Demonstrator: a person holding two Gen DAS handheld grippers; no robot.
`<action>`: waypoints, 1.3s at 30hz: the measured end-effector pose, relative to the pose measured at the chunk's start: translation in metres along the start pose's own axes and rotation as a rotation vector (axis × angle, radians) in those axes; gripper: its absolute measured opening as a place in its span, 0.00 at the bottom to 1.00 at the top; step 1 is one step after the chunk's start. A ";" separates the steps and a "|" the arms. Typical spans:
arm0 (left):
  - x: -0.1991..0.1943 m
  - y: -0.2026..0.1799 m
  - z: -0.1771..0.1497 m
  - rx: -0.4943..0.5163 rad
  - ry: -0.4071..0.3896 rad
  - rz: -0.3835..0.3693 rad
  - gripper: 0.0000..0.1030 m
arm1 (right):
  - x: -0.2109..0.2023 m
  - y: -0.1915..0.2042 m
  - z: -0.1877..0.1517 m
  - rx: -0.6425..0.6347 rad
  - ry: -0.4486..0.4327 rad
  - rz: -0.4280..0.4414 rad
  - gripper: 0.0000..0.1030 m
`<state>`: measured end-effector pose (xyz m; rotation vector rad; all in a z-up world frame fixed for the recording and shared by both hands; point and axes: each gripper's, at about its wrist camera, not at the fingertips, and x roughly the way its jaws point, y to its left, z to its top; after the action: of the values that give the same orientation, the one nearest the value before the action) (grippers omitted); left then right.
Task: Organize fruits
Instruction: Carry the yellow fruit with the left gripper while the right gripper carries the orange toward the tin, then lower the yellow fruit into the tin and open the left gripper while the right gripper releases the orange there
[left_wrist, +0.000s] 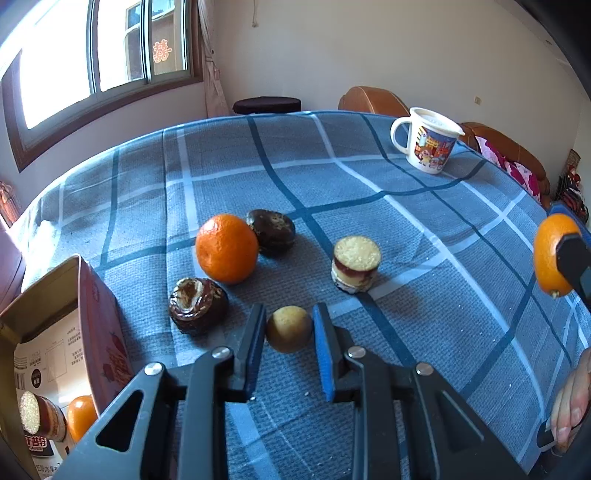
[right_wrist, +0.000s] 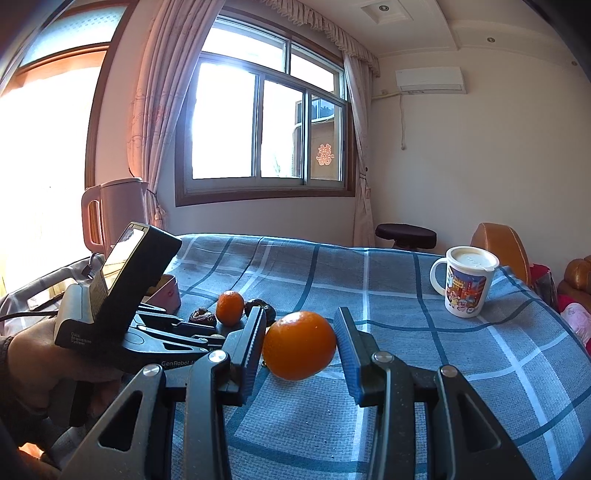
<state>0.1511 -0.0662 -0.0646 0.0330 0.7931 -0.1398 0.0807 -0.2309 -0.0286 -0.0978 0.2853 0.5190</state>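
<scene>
My left gripper (left_wrist: 290, 309) points down at the blue checked tablecloth (left_wrist: 424, 229), shut on a small round yellow-brown fruit (left_wrist: 289, 330) that rests on the cloth. My right gripper (right_wrist: 301, 313) is shut on a mandarin (right_wrist: 300, 345) held just above the table; that same mandarin (left_wrist: 552, 254) shows at the right edge of the left wrist view. Loose on the cloth lie another mandarin (left_wrist: 226, 248), two dark brown wrinkled fruits (left_wrist: 272, 231) (left_wrist: 197, 304) and a short cut cylinder piece (left_wrist: 356, 264). An open red box (left_wrist: 98, 314) at the left holds a mandarin (left_wrist: 81, 415) and a cylinder piece (left_wrist: 37, 419).
A white cartoon mug (left_wrist: 426, 140) with a lid stands at the far right of the table. A pale kettle (right_wrist: 110, 210) stands at the far left by the window. A dark stool (right_wrist: 405, 233) and brown chairs (left_wrist: 373, 99) stand beyond the table. A hand (left_wrist: 570, 402) holds the right gripper's handle.
</scene>
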 end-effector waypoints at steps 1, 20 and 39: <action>-0.005 0.000 -0.002 0.005 -0.012 -0.005 0.27 | 0.000 0.001 0.000 -0.004 0.003 0.003 0.39; -0.094 0.079 -0.033 -0.145 -0.228 0.038 0.27 | 0.032 0.066 0.031 -0.067 0.050 0.200 0.39; -0.115 0.161 -0.067 -0.293 -0.236 0.131 0.27 | 0.091 0.167 0.044 -0.227 0.143 0.369 0.39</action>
<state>0.0466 0.1120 -0.0334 -0.2051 0.5669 0.0964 0.0833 -0.0361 -0.0170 -0.3077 0.3866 0.9129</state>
